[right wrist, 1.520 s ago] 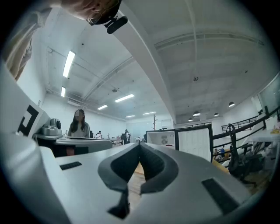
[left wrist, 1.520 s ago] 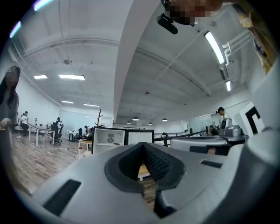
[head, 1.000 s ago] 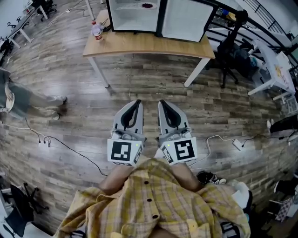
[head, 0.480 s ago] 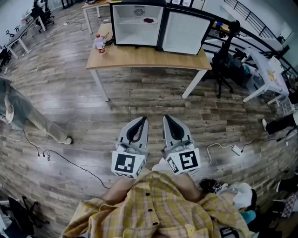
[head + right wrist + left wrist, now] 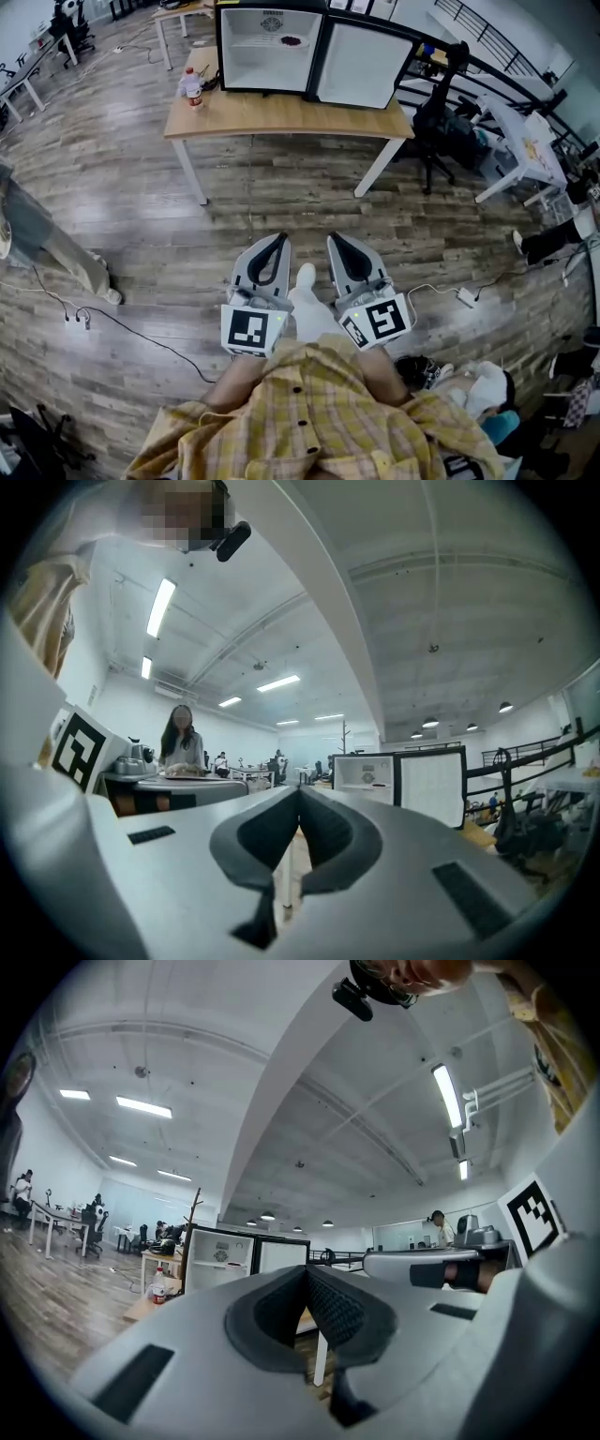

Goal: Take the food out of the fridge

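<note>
Head view: the fridge point(image 5: 272, 47) on the desk point(image 5: 281, 112) stands open, dark food point(image 5: 292, 40) on its shelf, untouched. Left claw point(image 5: 278, 240) and right claw point(image 5: 334, 240), both closed and empty, are well apart from it; reaching, gripping and lifting out all remain.
</note>
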The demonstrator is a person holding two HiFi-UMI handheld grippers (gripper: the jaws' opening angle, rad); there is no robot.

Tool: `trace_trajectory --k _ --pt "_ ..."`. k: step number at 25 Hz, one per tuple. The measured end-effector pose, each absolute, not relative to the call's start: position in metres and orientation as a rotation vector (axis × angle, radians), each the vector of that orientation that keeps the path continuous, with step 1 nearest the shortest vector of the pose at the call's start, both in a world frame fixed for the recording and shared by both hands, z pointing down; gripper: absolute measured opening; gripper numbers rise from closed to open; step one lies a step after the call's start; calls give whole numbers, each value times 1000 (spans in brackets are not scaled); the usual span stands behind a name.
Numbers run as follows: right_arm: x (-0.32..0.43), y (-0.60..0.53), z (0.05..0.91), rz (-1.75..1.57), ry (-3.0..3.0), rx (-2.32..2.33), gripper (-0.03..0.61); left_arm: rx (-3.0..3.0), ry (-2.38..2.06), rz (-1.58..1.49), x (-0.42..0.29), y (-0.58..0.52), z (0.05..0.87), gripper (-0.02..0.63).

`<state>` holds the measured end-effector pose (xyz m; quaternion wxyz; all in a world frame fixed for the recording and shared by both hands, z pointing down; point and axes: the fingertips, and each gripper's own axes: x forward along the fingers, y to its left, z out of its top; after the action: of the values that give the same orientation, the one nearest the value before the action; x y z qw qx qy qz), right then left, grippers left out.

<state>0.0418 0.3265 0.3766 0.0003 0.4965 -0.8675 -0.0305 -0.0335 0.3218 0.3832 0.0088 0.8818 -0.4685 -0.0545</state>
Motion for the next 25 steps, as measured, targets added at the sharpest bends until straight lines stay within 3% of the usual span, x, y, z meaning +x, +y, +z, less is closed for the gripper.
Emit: trace_trajectory --k 14,25 --pt "27 254 403 -3 -2818 1522 8 2738 -1576 -21 -42 258 401 8" --pt "53 131 401 89 -2833 1528 8 2723 -1578 -23 -17 130 405 8"
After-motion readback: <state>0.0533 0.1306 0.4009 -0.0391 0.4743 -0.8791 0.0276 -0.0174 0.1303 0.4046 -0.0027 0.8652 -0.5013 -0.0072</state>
